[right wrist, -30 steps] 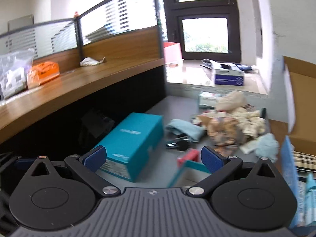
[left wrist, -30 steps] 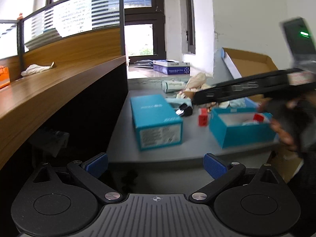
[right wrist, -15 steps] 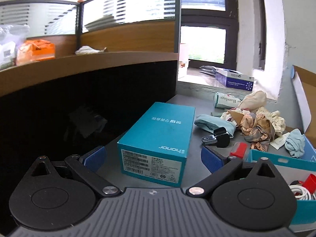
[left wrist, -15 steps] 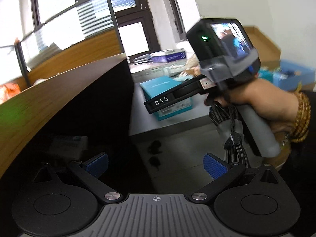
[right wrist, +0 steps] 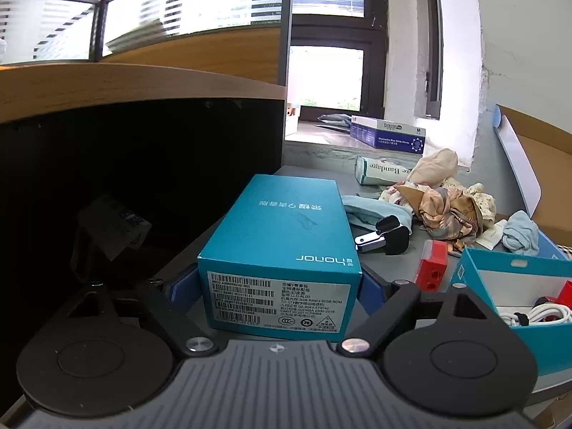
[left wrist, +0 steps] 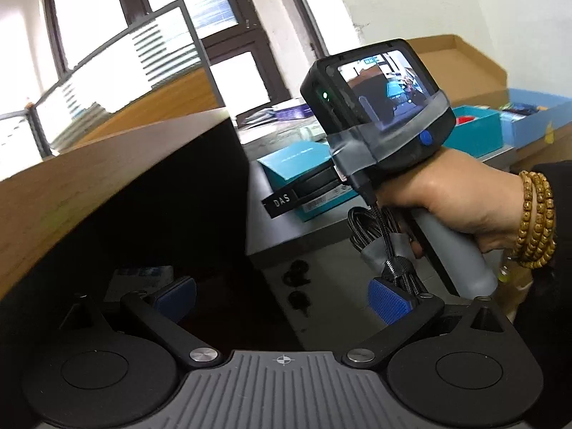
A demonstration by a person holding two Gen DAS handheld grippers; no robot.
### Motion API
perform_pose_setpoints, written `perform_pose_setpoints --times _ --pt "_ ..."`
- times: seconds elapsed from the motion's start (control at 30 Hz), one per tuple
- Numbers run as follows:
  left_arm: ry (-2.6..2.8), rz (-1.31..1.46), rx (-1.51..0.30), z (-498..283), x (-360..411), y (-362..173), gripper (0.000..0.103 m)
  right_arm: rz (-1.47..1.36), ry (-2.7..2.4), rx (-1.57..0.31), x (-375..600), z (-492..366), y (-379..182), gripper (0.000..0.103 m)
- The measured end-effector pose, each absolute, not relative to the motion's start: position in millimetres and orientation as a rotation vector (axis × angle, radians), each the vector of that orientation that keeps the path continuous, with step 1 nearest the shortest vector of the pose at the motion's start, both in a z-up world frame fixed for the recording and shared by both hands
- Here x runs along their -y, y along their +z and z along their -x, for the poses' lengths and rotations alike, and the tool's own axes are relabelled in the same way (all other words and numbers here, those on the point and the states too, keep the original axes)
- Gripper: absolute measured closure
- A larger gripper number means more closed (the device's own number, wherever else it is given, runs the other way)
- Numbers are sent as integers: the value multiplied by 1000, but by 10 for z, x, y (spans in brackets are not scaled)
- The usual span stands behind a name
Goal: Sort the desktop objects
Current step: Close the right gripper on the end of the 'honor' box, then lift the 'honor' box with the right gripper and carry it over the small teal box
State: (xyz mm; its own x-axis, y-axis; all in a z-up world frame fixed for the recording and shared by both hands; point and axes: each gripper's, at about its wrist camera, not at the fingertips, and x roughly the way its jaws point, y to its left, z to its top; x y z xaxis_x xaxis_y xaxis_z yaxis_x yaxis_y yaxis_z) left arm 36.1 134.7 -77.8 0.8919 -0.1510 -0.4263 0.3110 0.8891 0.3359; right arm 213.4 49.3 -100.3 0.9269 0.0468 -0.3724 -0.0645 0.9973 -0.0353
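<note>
A closed teal phone box (right wrist: pixel 282 246) lies on the grey desk (right wrist: pixel 314 175). My right gripper (right wrist: pixel 273 286) is open, with its blue pads on either side of the box's near end. I cannot tell whether the pads touch it. In the left wrist view the same box (left wrist: pixel 296 164) lies behind the right gripper's body (left wrist: pixel 386 114), held by a hand. My left gripper (left wrist: pixel 282 296) is open and empty, low beside the desk edge.
To the right of the box lie a black and silver clip (right wrist: pixel 384 237), a red block (right wrist: pixel 432 264), crumpled cloths (right wrist: pixel 443 200) and an open teal tray (right wrist: pixel 514 268) with a white cable. A dark wooden partition (right wrist: pixel 143 164) stands at left. A cardboard box (right wrist: pixel 547 178) stands at right.
My right gripper has moved forward and down until its pads flank the teal box. My left gripper has dropped back and turned, so the right gripper's body now fills its view.
</note>
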Motion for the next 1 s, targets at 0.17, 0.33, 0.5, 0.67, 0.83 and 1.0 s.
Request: perform_pose_setpoints --times 0.17,0.33,0.5,0.67,0.83,1.0 --pt "-339 -367 -387 -352 -1331 -786 0 119 147 -404 -353 -2099 -921 12" --pt "-495 -356 -334 -415 -1281 -904 0 135 332 -476 -9 -2129 -735 12" --pt "-600 -281 -325 -708 -1214 -1022 0 173 495 -529 308 -2166 -445 12" --pt "-634 -193 -329 -1144 -1150 -1068 0 220 621 -587 528 -2168 -184 13" --pt "-707 -164 -343 -1501 -1162 -1032 0 249 708 -625 745 -2136 -5 13" --pt "-814 -174 -366 -1728 -1231 -972 0 255 809 -679 980 -2180 124 13"
